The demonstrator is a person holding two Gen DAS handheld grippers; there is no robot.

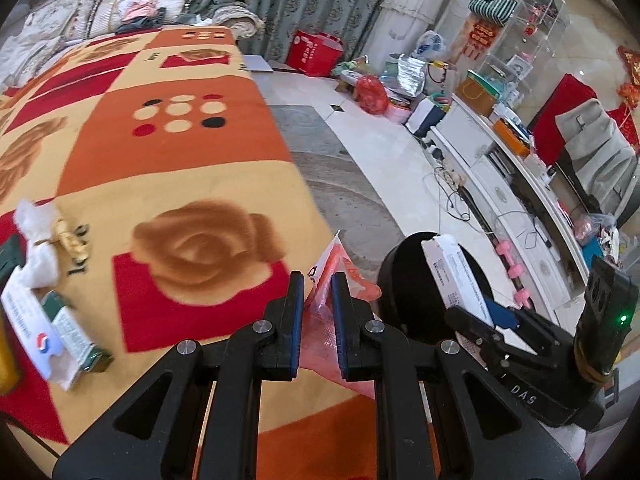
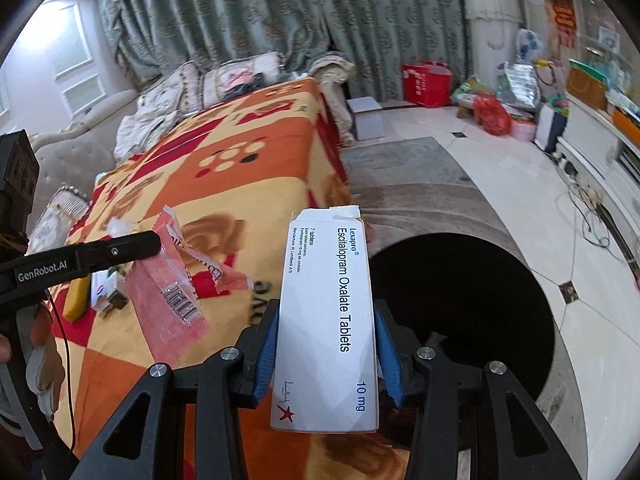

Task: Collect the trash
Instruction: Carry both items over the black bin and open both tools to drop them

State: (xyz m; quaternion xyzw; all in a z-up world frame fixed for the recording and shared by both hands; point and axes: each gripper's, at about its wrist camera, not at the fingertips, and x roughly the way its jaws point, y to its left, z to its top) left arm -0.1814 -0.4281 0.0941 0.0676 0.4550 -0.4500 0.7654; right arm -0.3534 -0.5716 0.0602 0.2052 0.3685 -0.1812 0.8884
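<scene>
Wrapper and box held by the tools beside the black bin.

A pink wrapper (image 1: 320, 312) is pinched in the closed left tool (image 1: 318, 280), over the near edge of the patterned surface (image 1: 180, 152). A white tablet box (image 2: 328, 320) is gripped upright by the right tool (image 2: 326, 344), just left of the bin (image 2: 464, 304) on the floor. More litter (image 1: 48, 304) is seen at the surface's left.

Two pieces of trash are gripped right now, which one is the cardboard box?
The white tablet box, held upright in the right claw near the black bin. The left claw pinches a thin pink plastic wrapper instead.
</scene>
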